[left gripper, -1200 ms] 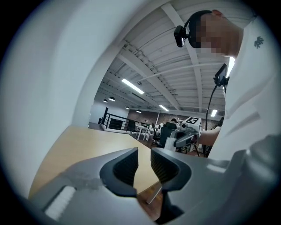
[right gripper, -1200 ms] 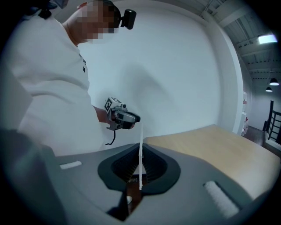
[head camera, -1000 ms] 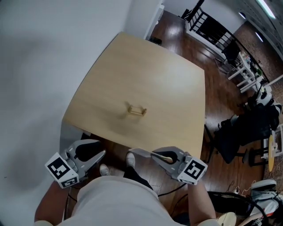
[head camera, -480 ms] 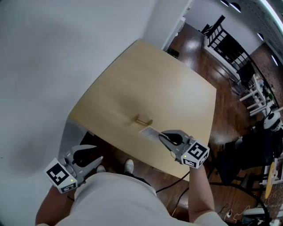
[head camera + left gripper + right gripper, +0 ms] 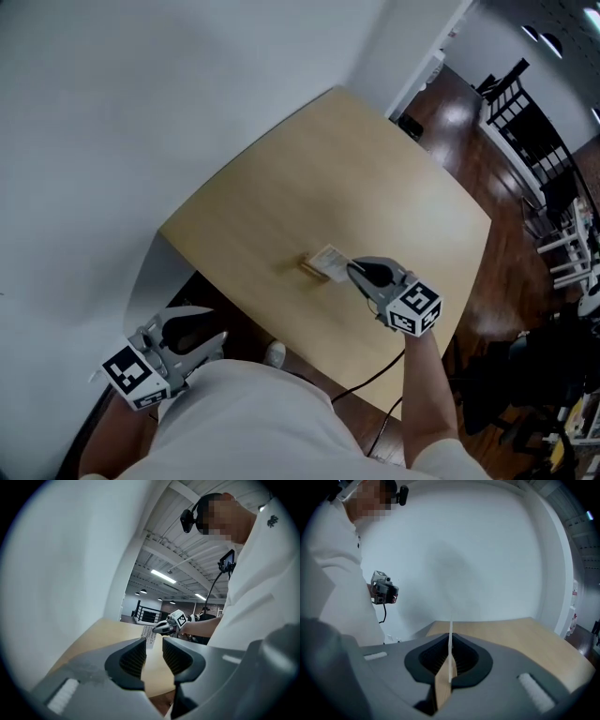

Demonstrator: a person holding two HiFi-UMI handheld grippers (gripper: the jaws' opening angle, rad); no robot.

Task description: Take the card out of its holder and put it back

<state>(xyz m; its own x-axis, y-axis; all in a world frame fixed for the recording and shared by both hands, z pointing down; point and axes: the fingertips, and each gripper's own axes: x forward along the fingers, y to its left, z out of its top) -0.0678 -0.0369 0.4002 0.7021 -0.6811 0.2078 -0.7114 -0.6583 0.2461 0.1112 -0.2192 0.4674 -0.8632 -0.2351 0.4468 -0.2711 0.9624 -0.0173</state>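
Note:
A small wooden card holder (image 5: 307, 269) sits near the middle of the light wooden table (image 5: 375, 169). My right gripper (image 5: 354, 270) is shut on the white card (image 5: 327, 262), which hangs just over the holder's right side; I cannot tell whether they touch. In the right gripper view the card (image 5: 450, 644) stands edge-on, pinched between the pads of the right gripper (image 5: 450, 663). My left gripper (image 5: 216, 324) is held low off the table's near edge. In its own view the left gripper (image 5: 153, 653) has a narrow gap between its jaws with nothing in it.
A white wall (image 5: 141, 112) runs along the table's left side. Dark wooden floor (image 5: 506, 272) lies right of the table, with black chairs (image 5: 502, 94) farther back. The person's white shirt (image 5: 262, 422) fills the lower head view.
My right gripper has carried the card from the table's near edge forward over the table to the holder. The left gripper has stayed low beside the person.

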